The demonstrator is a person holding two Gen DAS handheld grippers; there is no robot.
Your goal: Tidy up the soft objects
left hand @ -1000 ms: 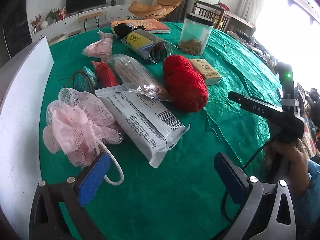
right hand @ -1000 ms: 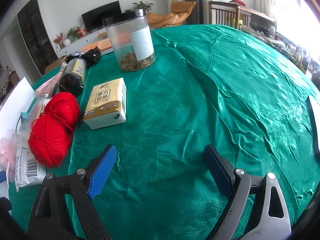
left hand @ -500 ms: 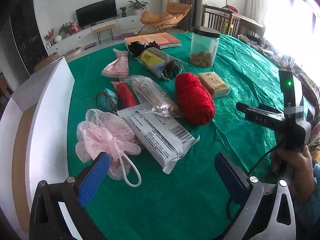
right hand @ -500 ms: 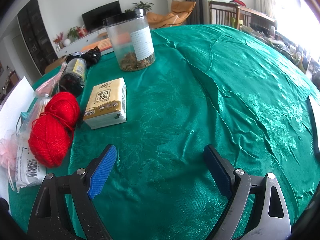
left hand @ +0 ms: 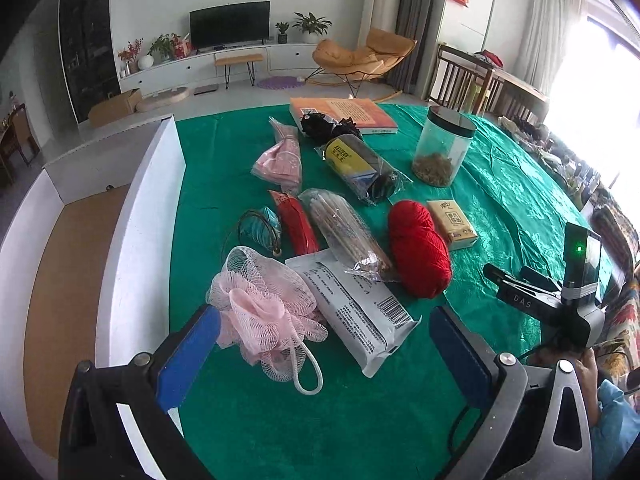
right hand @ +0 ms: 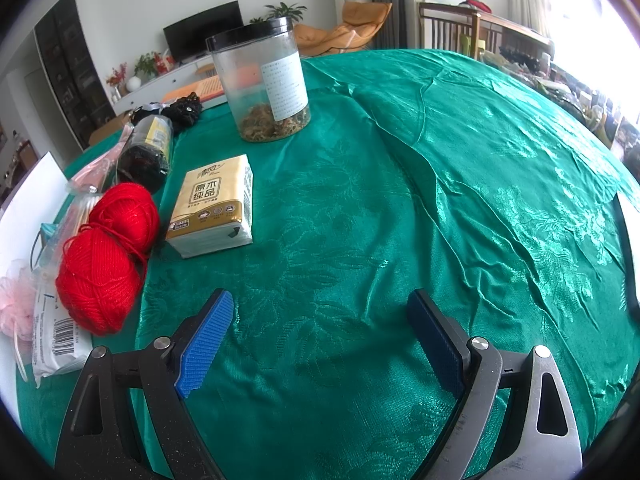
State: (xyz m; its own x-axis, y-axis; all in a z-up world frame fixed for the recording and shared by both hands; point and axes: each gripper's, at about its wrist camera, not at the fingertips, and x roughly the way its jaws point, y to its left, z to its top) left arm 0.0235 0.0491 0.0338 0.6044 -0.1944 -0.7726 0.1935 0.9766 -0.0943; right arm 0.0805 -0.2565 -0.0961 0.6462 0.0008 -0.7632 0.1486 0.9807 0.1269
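1. Left wrist view: left gripper (left hand: 320, 344) jaws wide open, holding nothing, hovering over green tabletop (left hand: 512, 184).
2. Pink loofah (left hand: 264, 312) sits just ahead of the left blue pad, its white cord loop (left hand: 308, 376) between the jaws.
3. White packet (left hand: 352, 304) w/ barcode lies beside loofah, touching it; far end tucked under a clear bag of sticks (left hand: 344, 232).
4. Red yarn (left hand: 418, 252) right of the stick bag, tissue pack (left hand: 452, 218) just beside it.
5. Further back: red pouch (left hand: 296, 224), teal item w/ wire loop (left hand: 260, 228), pink bag (left hand: 280, 160), dark roll w/ yellow label (left hand: 360, 164), black item (left hand: 324, 124), book (left hand: 344, 112), jar (left hand: 442, 148) w/ black lid.
6. White box (left hand: 136, 216) w/ brown inside stands at tabletop's left edge, near loofah.
7. Right gripper's body (left hand: 560, 300) w/ green LED shows at right, a hand (left hand: 576, 364) under it.
8. Right wrist view: right gripper (right hand: 320, 340) jaws wide open, empty, over bare cloth; nothing between the pads.
9. Yarn (right hand: 108, 252) & tissue pack (right hand: 216, 208) to its left-front, touching or nearly so; jar (right hand: 264, 80) behind; packet (right hand: 52, 328) & loofah (right hand: 16, 300) at far left edge.
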